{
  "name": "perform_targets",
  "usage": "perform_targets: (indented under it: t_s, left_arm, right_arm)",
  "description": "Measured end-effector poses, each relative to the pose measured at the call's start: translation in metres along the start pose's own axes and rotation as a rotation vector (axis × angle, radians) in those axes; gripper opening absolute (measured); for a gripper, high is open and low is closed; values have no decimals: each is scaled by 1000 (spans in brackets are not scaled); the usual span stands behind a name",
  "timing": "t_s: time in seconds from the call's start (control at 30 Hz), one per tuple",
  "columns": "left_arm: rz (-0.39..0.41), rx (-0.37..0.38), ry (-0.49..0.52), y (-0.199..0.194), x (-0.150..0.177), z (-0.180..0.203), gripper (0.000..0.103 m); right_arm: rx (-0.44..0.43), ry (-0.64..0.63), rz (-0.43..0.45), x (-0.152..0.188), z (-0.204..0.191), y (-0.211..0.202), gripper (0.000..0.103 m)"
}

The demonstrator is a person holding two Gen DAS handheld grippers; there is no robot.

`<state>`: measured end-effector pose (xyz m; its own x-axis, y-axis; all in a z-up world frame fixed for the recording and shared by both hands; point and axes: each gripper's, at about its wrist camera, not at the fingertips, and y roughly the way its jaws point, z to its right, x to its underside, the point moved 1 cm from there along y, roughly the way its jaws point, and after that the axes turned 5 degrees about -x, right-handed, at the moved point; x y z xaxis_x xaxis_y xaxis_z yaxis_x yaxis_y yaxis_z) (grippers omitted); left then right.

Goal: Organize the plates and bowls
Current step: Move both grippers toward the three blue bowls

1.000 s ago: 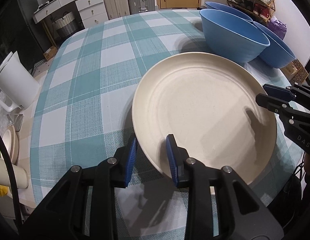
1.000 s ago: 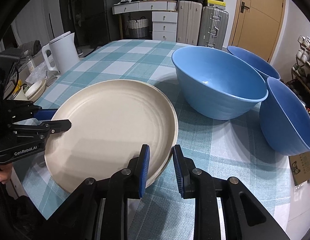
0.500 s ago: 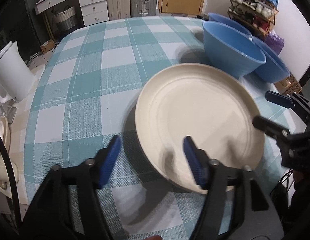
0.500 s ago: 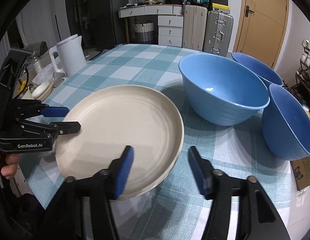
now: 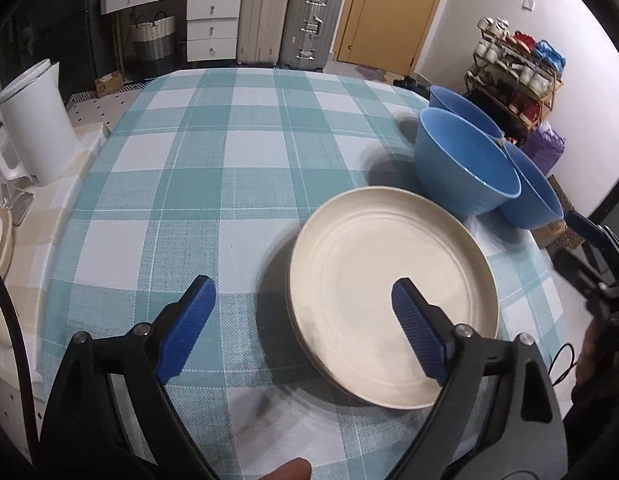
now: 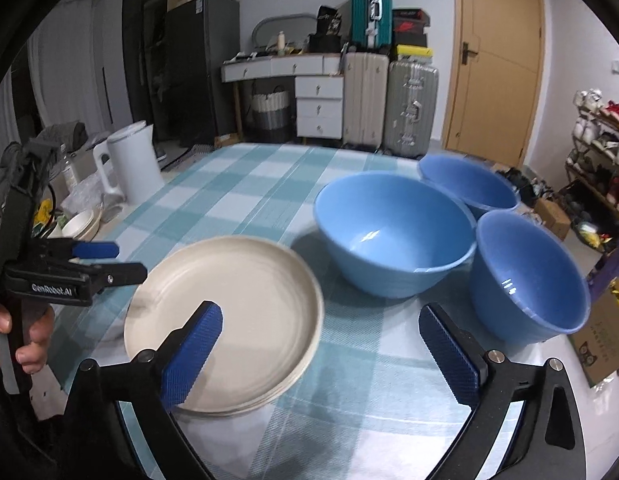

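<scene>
A stack of cream plates (image 5: 369, 260) (image 6: 229, 300) lies on the checked tablecloth (image 5: 229, 140) near the table's front edge. Three blue bowls stand behind and right of it: a big one (image 5: 465, 160) (image 6: 393, 232), one at the right (image 5: 533, 196) (image 6: 525, 272) and one at the back (image 5: 453, 100) (image 6: 469, 184). My left gripper (image 5: 301, 300) (image 6: 109, 260) hovers above the stack's left rim, its jaws opening wide and its pads touching nothing. My right gripper (image 6: 321, 320) (image 5: 577, 246) hovers above the stack's right rim, its jaws opening too, with nothing gripped.
A white kettle (image 5: 33, 128) (image 6: 133, 164) stands on a side counter left of the table, with cream dishes (image 6: 83, 222) beside it. A cardboard box (image 6: 605, 332) sits off the table's right edge. Suitcases, drawers and a door are behind the table.
Both grippers were shut on the top plate's rim; they have let go, spread wide and risen. The plate now rests on the stack.
</scene>
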<state>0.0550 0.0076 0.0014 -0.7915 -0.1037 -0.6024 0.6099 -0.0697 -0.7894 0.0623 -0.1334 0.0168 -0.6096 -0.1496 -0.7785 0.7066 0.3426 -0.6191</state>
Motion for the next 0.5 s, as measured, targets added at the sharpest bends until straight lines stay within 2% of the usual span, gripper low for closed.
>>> perform_targets:
  t_s: [0.07, 0.33, 0.5]
  left_arm:
    - [7, 7, -28, 1, -1, -2, 102]
    - [67, 41, -22, -8, -12, 13, 102]
    - [89, 52, -5, -13, -28, 29, 102]
  right_arm:
    - [13, 9, 23, -3, 6, -10, 102]
    - [54, 60, 86, -12, 39, -38, 102]
    - [39, 157, 110, -19, 66, -46, 102]
